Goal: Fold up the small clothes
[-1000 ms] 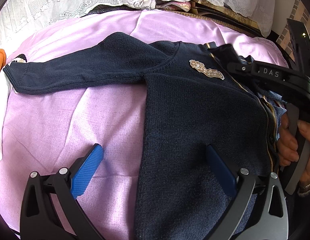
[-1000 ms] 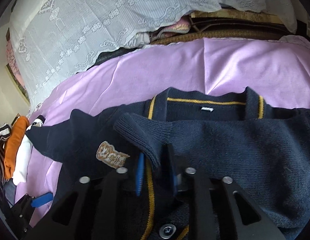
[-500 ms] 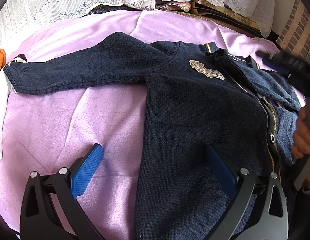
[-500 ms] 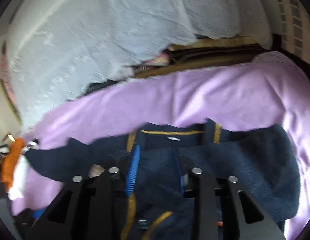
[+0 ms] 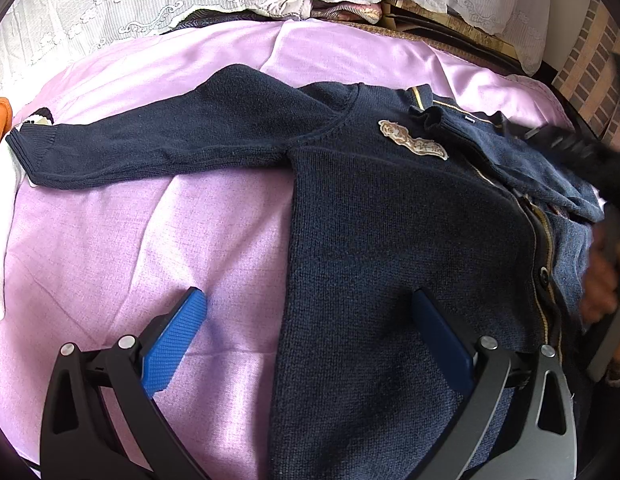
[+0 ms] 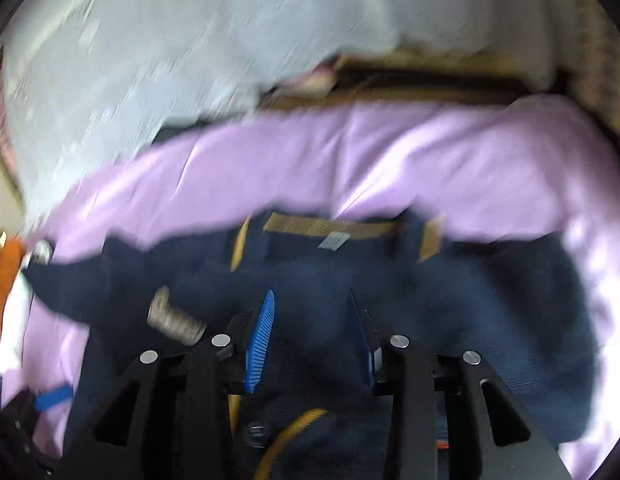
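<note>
A navy cardigan [image 5: 390, 240] lies flat on a lilac sheet [image 5: 129, 248], filling the centre and right of the left wrist view — one sleeve [image 5: 149, 148] stretches toward the left edge, the other is folded across the chest at upper right. The left gripper [image 5: 310, 332] hovers at lower centre, jaws spread wide, holding nothing. In the blurred right wrist view, the right gripper [image 6: 310, 336] sits at lower centre above the cardigan — jaws partly parted, nothing visibly between them.
</note>
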